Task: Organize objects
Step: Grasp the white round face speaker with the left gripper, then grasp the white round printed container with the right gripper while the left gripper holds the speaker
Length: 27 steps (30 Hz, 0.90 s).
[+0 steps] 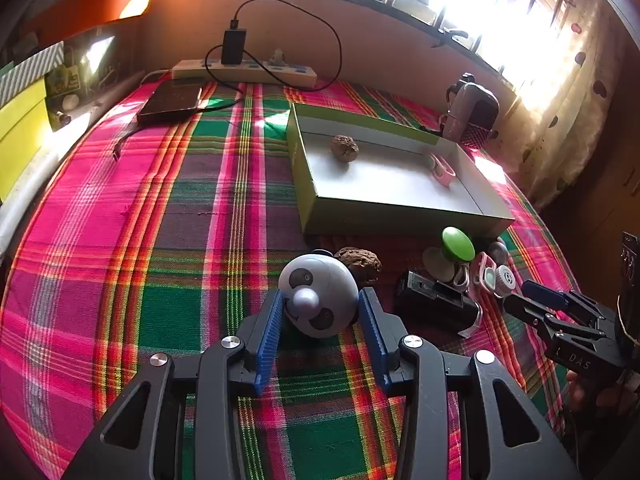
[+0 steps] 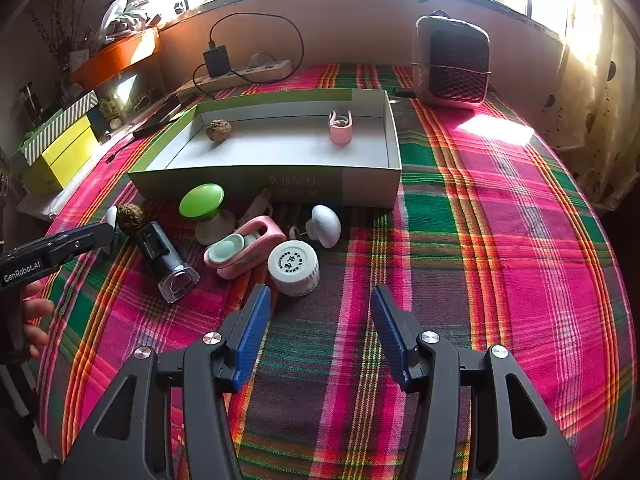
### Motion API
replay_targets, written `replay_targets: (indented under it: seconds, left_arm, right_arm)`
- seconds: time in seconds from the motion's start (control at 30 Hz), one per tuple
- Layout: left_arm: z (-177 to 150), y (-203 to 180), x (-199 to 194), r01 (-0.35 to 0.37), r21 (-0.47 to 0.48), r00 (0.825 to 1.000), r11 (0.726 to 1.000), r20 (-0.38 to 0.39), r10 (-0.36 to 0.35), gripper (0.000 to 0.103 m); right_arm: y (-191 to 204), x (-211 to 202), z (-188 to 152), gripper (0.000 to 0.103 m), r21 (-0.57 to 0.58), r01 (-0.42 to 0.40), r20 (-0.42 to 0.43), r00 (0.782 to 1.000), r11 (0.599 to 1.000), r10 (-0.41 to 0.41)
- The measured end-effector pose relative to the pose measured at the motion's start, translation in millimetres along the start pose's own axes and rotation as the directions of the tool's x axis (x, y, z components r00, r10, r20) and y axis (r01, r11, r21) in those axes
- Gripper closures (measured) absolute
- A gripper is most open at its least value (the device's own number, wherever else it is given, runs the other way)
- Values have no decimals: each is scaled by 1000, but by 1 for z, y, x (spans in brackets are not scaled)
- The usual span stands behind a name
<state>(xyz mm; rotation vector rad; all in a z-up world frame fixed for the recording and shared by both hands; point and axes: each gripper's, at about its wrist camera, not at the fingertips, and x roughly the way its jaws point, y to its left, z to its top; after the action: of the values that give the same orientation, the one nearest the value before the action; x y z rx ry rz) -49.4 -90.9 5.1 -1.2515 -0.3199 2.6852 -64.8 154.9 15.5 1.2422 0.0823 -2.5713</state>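
1. Left gripper [image 1: 320, 312] sits low in the centre of its own view, jaws spread around the panda ball [image 1: 318, 295]; the blue pads stand just beside its flanks, and I cannot tell whether they touch, so I count it as released.
2. Right gripper [image 2: 320, 332] is also spread wide, with nothing between the pads, and hangs over bare cloth [image 2: 520, 240] at lower centre, just below the white cap [image 2: 293, 266].
3. To do this step well, I judge I should centre the ball between the pads before closing, since a round body can squirt forward if pinched off-centre.
4. Its nose bump faces me, so I would grip the smooth sides, not the bump.
5. The box [image 2: 256, 182] lies in the upper middle, well apart from the ball; it already holds a walnut [image 2: 218, 130] and a pink clip [image 2: 340, 128].
6. The ball looks pale grey and glossy, with dark eye patches and a rounded nose.
7. A second walnut [image 1: 360, 265] rests just behind it, probably touching, so I would lift straight up to avoid nudging it.
8. Right of it lies a cluster: black torch [image 2: 166, 258], green-topped knob [image 2: 202, 200], pink case [image 2: 244, 250].
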Motion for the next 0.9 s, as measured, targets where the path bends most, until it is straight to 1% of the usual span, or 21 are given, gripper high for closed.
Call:
replay_targets:
  seconds: [0.1,0.43,0.63,0.73,0.9]
  left_arm:
    - [1,0,1,-2,1,1000,1000,-2,2,65]
    - [8,-1,12,-13,27,1000,1000,-20,14,64]
    - [10,-3,15,-28,54,999,998,-25,30,64]
    - [12,0,15,-29,41,999,999,-23,30,64]
    - [16,5,18,2,0,1000,1000,-27,-2,64]
  right_arm:
    - [5,5,1,50,-21,4,-12,1000,1000,-4]
    - [11,16,11,49,-63,39,-15,999,997,-40]
    - [6,16,13,49,-53,57,-15,998,997,-58]
    - [6,17,14,49,-50,63,-14,998,997,-64]
    - [7,17,14,49,-46,69,-13,998,997,-69]
